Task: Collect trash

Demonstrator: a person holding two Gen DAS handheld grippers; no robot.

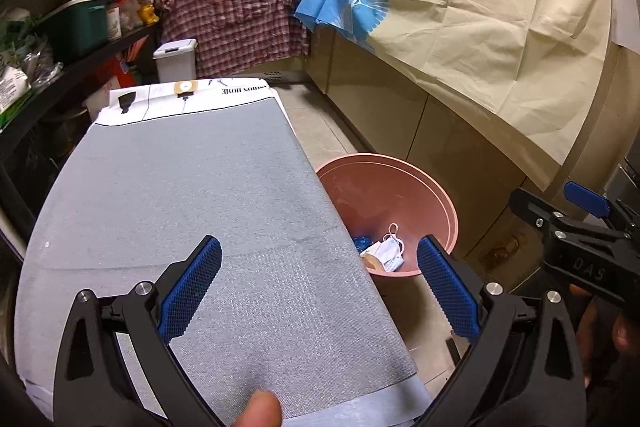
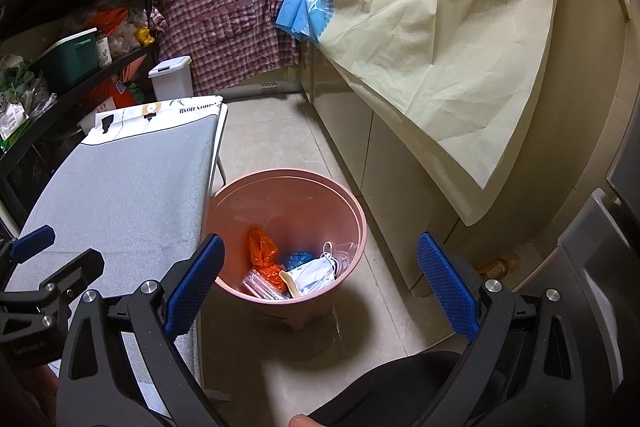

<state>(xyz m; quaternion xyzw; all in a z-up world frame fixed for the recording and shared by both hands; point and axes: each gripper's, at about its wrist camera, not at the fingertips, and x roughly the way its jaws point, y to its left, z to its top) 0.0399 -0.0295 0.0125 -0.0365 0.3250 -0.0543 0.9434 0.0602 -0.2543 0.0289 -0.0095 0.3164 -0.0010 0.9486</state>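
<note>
A pink bin (image 2: 352,211) stands on the floor beside the grey-covered table (image 2: 120,179). Inside it lie an orange plastic bag (image 2: 262,253), a blue crumpled bag (image 2: 298,259), white face masks (image 2: 320,273) and a clear wrapper (image 2: 260,285). My right gripper (image 2: 320,279) hangs open above the near side of the bin, with nothing between its fingers. My left gripper (image 1: 320,283) is open over the table's (image 1: 160,195) right edge, also holding nothing. The bin (image 1: 440,195) shows to its right, with the masks (image 1: 390,251) visible inside. The right gripper (image 1: 576,227) appears at the left wrist view's right side.
Cabinets draped with a cream paper sheet (image 2: 440,27) run along the right. A checked shirt (image 2: 224,23) hangs at the far counter, with a small white lidded bin (image 2: 172,77) below it. Black shelves (image 2: 72,47) full of goods stand on the left. A tiled floor strip (image 2: 272,135) lies between.
</note>
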